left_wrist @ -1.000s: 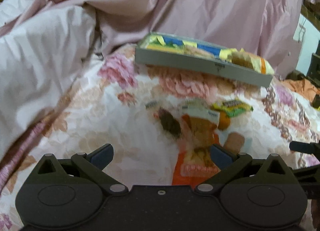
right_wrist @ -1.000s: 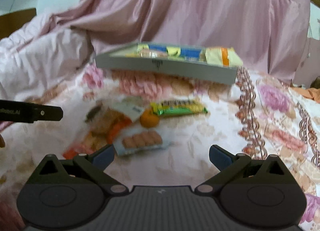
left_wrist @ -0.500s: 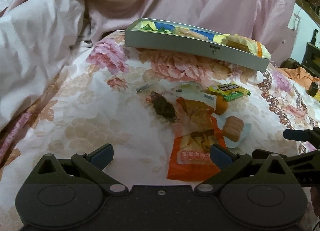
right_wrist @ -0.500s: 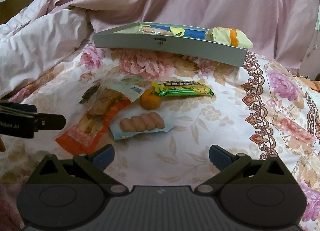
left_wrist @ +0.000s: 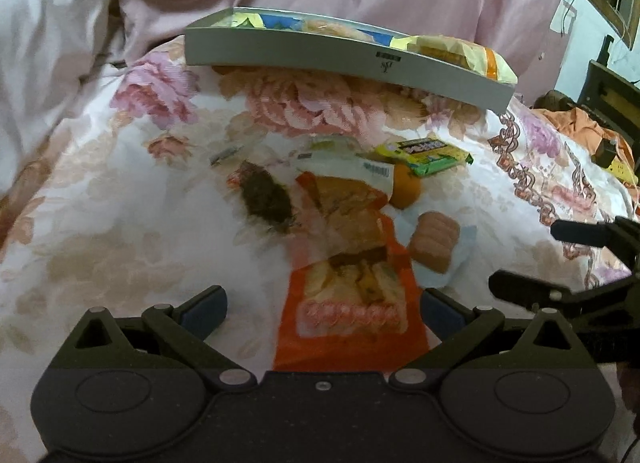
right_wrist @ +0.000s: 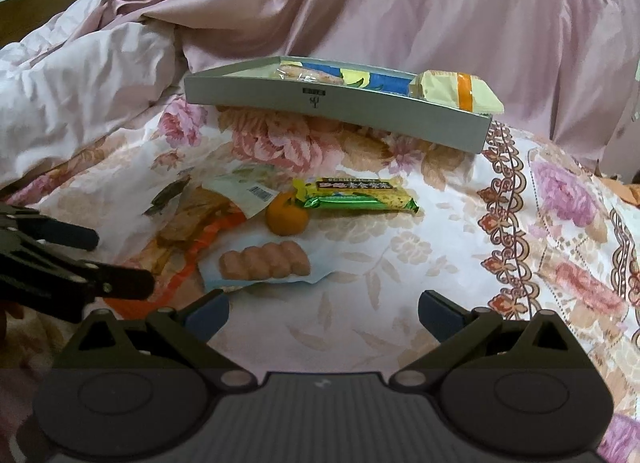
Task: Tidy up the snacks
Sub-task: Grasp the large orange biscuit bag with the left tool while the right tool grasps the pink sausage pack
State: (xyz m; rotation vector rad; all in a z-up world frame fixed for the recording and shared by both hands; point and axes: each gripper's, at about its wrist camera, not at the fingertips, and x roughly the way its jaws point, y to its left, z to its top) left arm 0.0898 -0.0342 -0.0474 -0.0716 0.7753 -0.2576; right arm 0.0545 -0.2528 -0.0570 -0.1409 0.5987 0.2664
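While both grippers hang empty over the floral bedspread (right_wrist: 460, 223), jaws spread wide: left gripper (left_wrist: 322, 305) straddling the near end of the orange packet (left_wrist: 352, 319), a stance suited, by judgement, to closing on that packet first; right gripper (right_wrist: 323, 309) poised short of the sausage pack (right_wrist: 265, 265), touching nothing.

Loose snacks clustered mid-bed, well short of the grey tray (right_wrist: 336, 105): orange packet, sausage pack, mandarin (right_wrist: 287, 215), green bar (right_wrist: 356, 194), dark wrapper (left_wrist: 266, 199). Tray set at the far edge against the pink quilt (right_wrist: 400, 15), already holding several packets, among them a yellow pack (right_wrist: 460, 94) overhanging its right end; presumably the destination for the rest.

Left view only: dark wrapper shown full face, orange packet along its whole length, room clutter at far right. Right view only: sausage pack and green bar unobstructed, mandarin just beside the bar's left end, tray interior seen more openly. Each gripper visible in the other's view, at the frame edge.
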